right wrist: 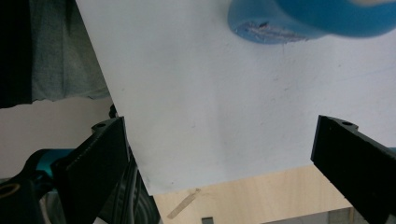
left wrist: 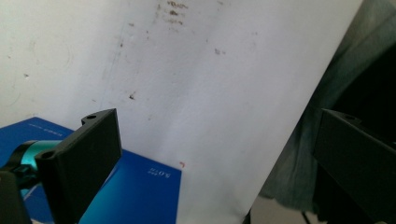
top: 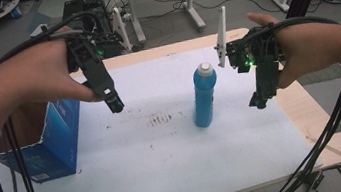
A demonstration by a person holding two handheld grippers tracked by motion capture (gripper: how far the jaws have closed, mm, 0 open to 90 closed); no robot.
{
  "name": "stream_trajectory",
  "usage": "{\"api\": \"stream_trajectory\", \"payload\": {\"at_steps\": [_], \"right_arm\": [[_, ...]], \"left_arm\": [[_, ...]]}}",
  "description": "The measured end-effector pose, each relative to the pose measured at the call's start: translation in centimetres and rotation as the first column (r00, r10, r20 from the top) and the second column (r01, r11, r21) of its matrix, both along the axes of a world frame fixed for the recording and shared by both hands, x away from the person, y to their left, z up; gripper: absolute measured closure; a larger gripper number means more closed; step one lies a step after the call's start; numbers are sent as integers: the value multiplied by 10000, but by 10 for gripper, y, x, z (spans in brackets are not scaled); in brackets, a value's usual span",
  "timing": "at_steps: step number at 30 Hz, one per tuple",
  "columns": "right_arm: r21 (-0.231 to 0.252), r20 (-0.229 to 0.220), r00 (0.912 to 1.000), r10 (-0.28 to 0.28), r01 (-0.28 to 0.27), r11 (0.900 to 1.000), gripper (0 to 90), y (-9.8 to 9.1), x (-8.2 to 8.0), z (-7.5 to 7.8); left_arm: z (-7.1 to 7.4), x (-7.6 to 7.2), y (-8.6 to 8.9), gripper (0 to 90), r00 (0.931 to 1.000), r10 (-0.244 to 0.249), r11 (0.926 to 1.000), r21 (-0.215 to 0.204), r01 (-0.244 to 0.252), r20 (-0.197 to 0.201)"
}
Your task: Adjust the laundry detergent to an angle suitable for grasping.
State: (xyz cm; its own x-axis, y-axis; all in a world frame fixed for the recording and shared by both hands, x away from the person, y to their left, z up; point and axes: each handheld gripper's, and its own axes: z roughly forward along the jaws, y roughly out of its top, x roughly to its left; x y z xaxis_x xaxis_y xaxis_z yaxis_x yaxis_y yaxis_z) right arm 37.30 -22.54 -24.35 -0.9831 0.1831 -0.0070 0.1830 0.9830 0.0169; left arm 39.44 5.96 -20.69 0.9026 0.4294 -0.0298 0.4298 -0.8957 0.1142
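1. The bottle is a tall, slim blue one with a white cap, standing upright near the middle of the white sheet that covers the table
2. In the right gripper view its blue base shows at the top edge, resting on the sheet, with scuffed marks along the bottom rim
3. The right gripper hangs in the air to the right of the bottle, pointing down, near it but apart and not touching. Its 2 jaws are spread wide with nothing between them, as the right gripper view shows
4. The left gripper is held above the sheet to the left of the bottle, well apart from it, tilted down toward the table. Its 2 jaws are also spread wide and hold nothing, seen in the left gripper view
5. A blue box stands at the left edge of the sheet, just below the left hand; its top shows under the left gripper's jaws
6. A patch of small dark specks lies on the sheet just left of the bottle
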Motion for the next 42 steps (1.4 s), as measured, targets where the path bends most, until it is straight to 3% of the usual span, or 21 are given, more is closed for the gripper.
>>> {"api": "stream_trajectory", "payload": {"at_steps": [4,8,15,18,20,21,24,32,38,42], "right_arm": [[-115,-17,10000,-71,71,9999,33,-7,-3,-5],[-21,-7,10000,-87,87,10000,33,-15,-5,-8],[148,-16,10000,-3,3,9999,33,-25,-7,-13],[175,-56,10000,-79,80,9998,33,-29,-8,-16],[232,-45,10000,-58,59,9997,33,-31,-8,-17],[267,-38,10000,-86,87,9996,33,-32,-8,-18],[300,-84,9999,-124,127,9995,33,-34,-8,-19],[445,-62,9998,-204,206,9988,33,-37,-7,-20],[527,-74,9998,-191,195,9984,33,-39,-5,-22],[512,-113,9997,-200,205,9985,33,-40,-4,-22]], "left_arm": [[-4,-9,-10,17,9972,669,9966,-497,-651,345],[-10,-15,-19,17,9897,1341,9863,-1034,-1285,492],[-23,-25,-39,17,9799,1928,9688,-1687,-1818,510],[-28,-28,-48,17,9789,1985,9642,-1893,-1860,493],[-32,-30,-56,17,9758,2117,9546,-2257,-1945,546],[-32,-30,-56,17,9758,2117,9546,-2257,-1945,546],[-37,-31,-65,17,9704,2291,9455,-2544,-2033,758],[-45,-29,-85,17,9650,2447,9270,-3143,-2045,939],[-50,-24,-95,17,9521,2814,9048,-3637,-2216,1198],[-52,-23,-102,17,9520,2750,9033,-3751,-2080,1345]]}}
